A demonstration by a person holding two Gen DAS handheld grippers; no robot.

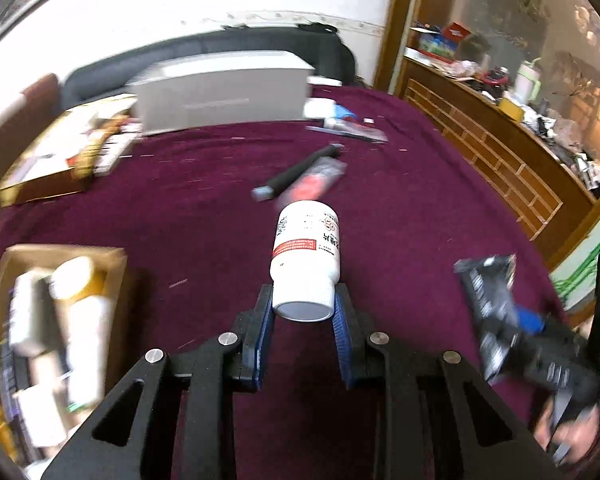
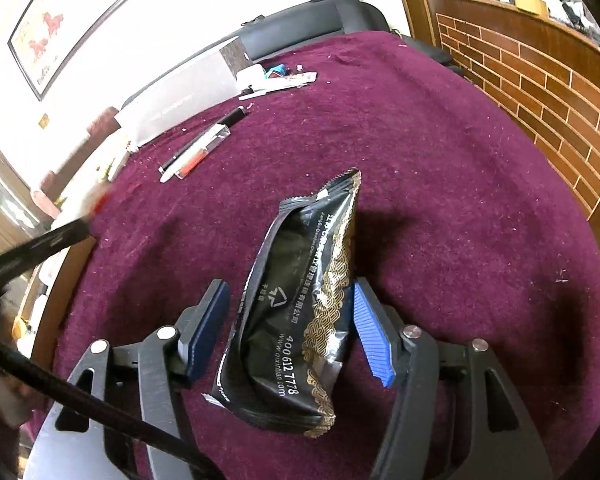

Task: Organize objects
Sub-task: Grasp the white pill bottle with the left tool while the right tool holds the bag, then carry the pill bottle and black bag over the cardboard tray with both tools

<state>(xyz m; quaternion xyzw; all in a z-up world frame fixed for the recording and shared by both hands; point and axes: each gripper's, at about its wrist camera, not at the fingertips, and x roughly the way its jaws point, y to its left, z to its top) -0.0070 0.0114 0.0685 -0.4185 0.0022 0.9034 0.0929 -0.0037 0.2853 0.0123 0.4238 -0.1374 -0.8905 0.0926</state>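
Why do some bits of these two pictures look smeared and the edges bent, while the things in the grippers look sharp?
Left wrist view: the white bottle in the left gripper is crisp, but the cardboard box and grey box are motion-smeared. Right wrist view: the black packet between the right gripper's fingers is sharp and throws a shadow on the maroon cloth. Both fisheye lenses bow the edges.

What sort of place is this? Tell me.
Probably a room in a home. A table with a maroon cloth stands by a dark sofa, a framed picture hangs on the wall, and a wooden counter is cluttered with household things.
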